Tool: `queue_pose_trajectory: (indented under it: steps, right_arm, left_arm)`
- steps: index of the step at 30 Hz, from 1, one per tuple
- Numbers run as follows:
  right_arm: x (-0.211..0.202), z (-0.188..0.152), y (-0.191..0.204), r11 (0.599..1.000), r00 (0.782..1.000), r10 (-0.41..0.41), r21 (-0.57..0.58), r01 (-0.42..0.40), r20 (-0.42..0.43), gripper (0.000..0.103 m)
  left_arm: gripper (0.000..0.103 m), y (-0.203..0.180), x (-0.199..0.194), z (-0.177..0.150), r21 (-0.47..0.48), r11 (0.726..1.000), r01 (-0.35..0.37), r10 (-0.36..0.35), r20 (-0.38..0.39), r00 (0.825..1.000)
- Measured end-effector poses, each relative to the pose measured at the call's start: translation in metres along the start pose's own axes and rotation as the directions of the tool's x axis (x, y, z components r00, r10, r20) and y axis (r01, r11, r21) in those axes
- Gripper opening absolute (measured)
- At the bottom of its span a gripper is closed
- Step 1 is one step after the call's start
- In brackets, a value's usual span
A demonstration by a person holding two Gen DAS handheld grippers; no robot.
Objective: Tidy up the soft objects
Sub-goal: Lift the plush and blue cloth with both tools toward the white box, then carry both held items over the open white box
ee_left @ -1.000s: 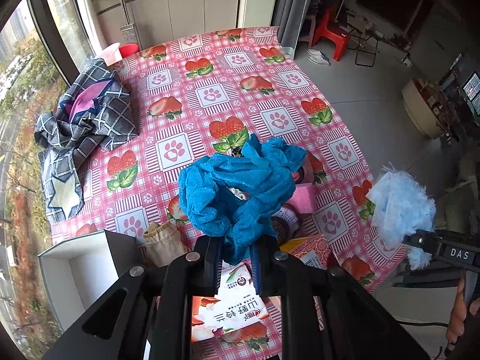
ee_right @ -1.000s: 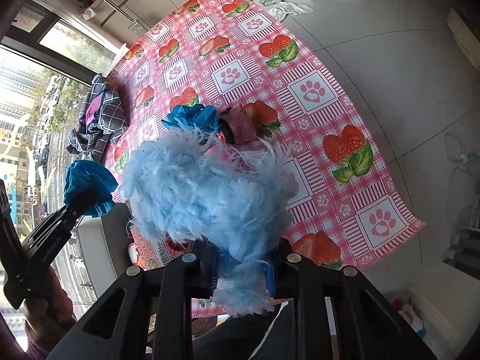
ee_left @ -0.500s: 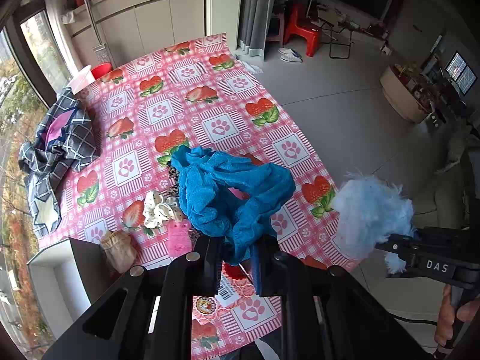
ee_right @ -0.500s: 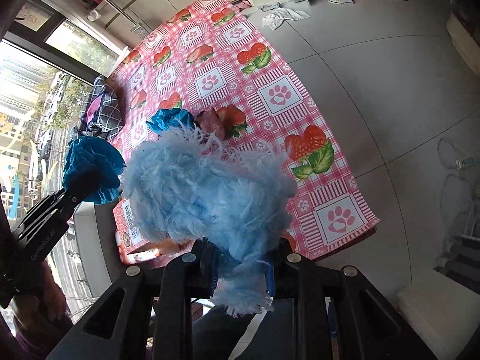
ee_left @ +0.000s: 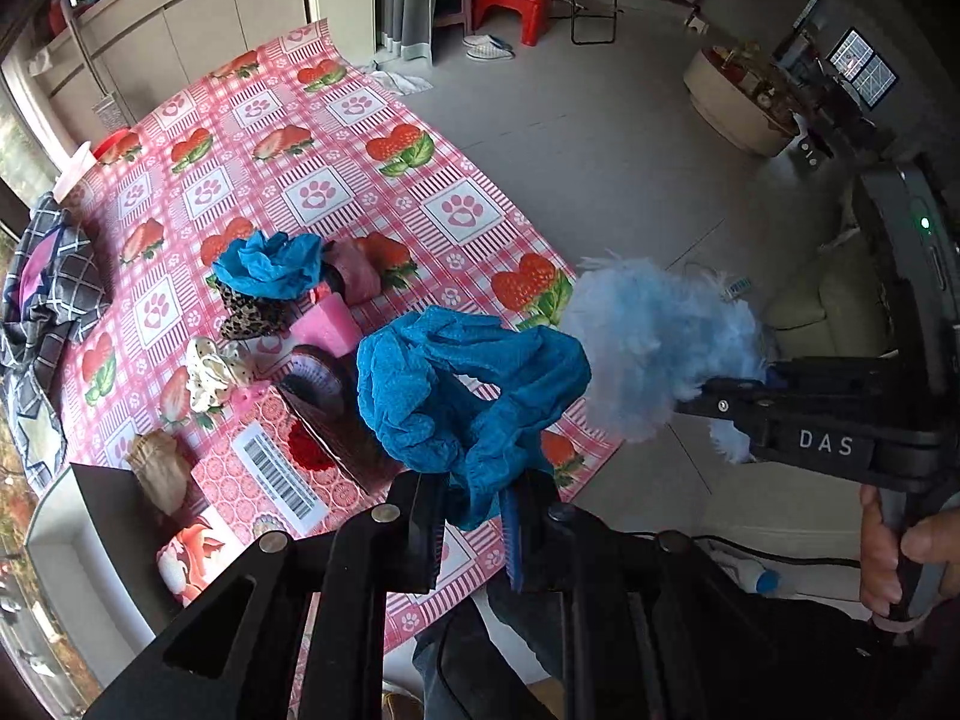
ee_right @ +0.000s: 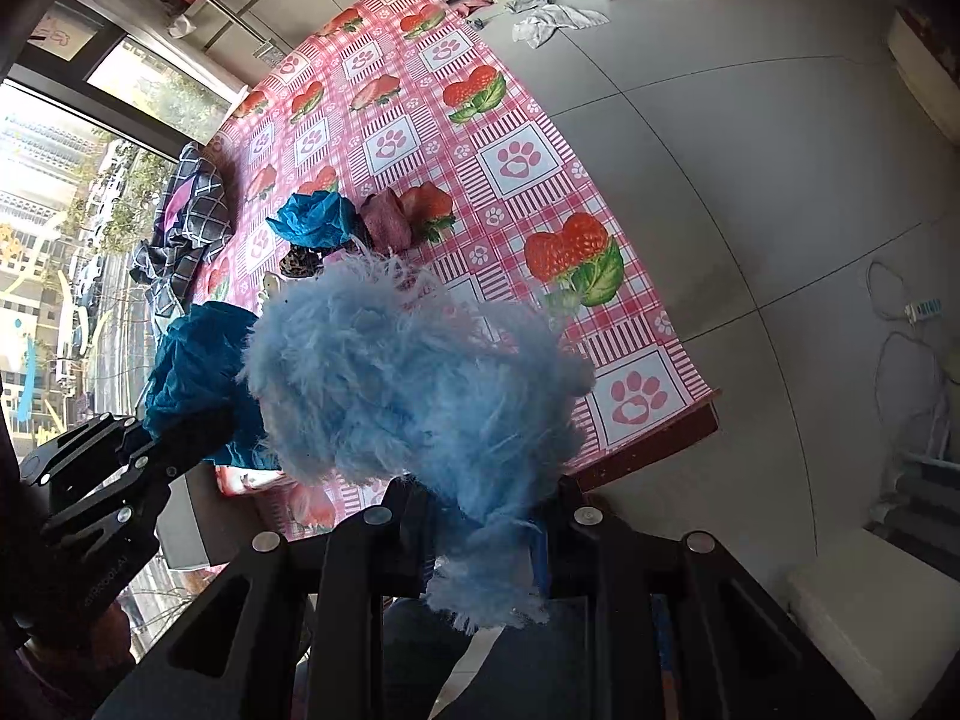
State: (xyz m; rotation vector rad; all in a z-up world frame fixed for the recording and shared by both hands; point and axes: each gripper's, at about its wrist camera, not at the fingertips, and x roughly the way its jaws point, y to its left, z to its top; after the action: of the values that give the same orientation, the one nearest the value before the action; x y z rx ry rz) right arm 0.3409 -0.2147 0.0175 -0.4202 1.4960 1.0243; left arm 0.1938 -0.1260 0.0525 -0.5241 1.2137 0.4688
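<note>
Both bunched: teal cloth [ee_left: 468, 384], fluffy piece [ee_right: 408, 378].

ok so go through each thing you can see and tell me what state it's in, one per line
left gripper: jaws shut on the teal cloth.
teal cloth: bunched, lifted off the table.
right gripper: jaws shut on the fluffy light-blue piece.
fluffy light-blue piece: held in the air.
blue scrunched cloth: lying on the table.
plaid garment: crumpled at the table's edge.

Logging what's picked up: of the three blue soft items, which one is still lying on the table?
The crumpled bright-blue cloth beside the pink roll; the teal scrunchie and the pale fluffy one are each clamped in a gripper.
</note>
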Motion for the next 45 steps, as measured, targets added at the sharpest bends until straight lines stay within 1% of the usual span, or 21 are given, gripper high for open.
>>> queue_pose_trajectory:
  steps: [3,7,14,18,27,31,35,40,45]
  right_arm:
    - [0.005,-0.004,0.001,1.000,1.000,0.002,-0.025,-0.002,-0.023,0.025]
    - [0.014,-0.011,0.005,0.998,0.998,0.003,-0.069,-0.007,-0.056,0.025]
    - [0.030,-0.026,0.027,0.983,0.993,-0.004,-0.181,-0.018,-0.119,0.025]
    - [0.041,-0.036,0.047,0.970,0.988,-0.007,-0.242,-0.031,-0.155,0.025]
    - [0.062,-0.063,0.101,0.930,0.978,-0.026,-0.363,-0.052,-0.206,0.025]
    - [0.076,-0.078,0.131,0.909,0.973,-0.037,-0.412,-0.062,-0.227,0.025]
    - [0.090,-0.092,0.163,0.894,0.968,-0.043,-0.441,-0.073,-0.247,0.025]
    - [0.097,-0.103,0.208,0.876,0.970,-0.043,-0.475,-0.078,-0.238,0.025]
    - [0.110,-0.109,0.253,0.855,0.970,-0.048,-0.512,-0.083,-0.238,0.025]
  left_arm:
    - [0.017,-0.004,0.004,-0.013,-0.004,1.000,-0.003,0.003,-0.029,1.000]
    - [0.017,-0.001,0.002,-0.027,-0.032,0.999,-0.020,0.019,-0.040,0.999]
    - [0.017,0.020,-0.009,-0.058,-0.133,0.989,-0.070,0.067,-0.030,0.997]
    - [0.017,0.035,-0.019,-0.079,-0.200,0.975,-0.098,0.095,-0.026,0.995]
    - [0.017,0.080,-0.032,-0.130,-0.339,0.930,-0.142,0.141,-0.028,0.990]
    - [0.017,0.106,-0.041,-0.153,-0.377,0.911,-0.169,0.174,-0.019,0.984]
    - [0.017,0.142,-0.053,-0.176,-0.423,0.887,-0.186,0.197,-0.019,0.980]
    - [0.017,0.189,-0.069,-0.198,-0.456,0.864,-0.213,0.228,-0.021,0.973]
    - [0.017,0.230,-0.077,-0.219,-0.495,0.840,-0.222,0.237,-0.033,0.971]
